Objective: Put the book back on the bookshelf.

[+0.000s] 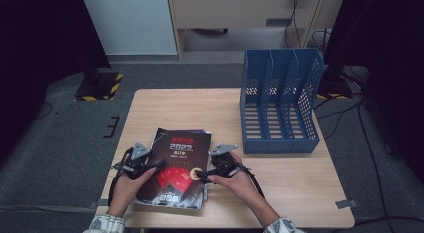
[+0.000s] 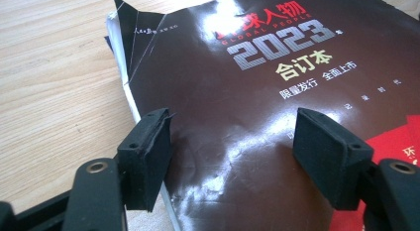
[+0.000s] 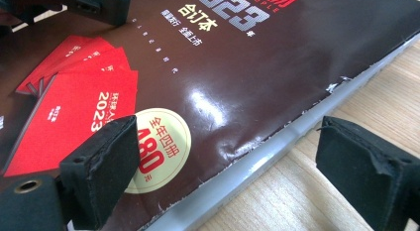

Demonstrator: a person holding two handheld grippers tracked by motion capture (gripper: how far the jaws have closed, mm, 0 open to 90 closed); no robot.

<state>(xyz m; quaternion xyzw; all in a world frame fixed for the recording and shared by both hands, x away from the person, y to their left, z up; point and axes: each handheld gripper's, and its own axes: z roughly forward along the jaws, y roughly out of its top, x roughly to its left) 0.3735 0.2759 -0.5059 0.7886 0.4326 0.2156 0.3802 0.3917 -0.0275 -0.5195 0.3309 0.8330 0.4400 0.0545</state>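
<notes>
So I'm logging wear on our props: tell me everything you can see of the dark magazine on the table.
The magazine is a thick, glossy, dark brown volume lying flat, cover up, near the table's front edge. The cover shows "2023", red cards and a round cream sticker. One top corner is creased; the edge is chipped. The left gripper and right gripper each straddle a side edge, jaws open.

An office or lab room: grey carpet (image 1: 65, 138), a wooden table (image 1: 300, 183), a blue file rack (image 1: 280, 100) at upper right, cables (image 1: 370, 143), black curtains (image 1: 40, 38).
</notes>
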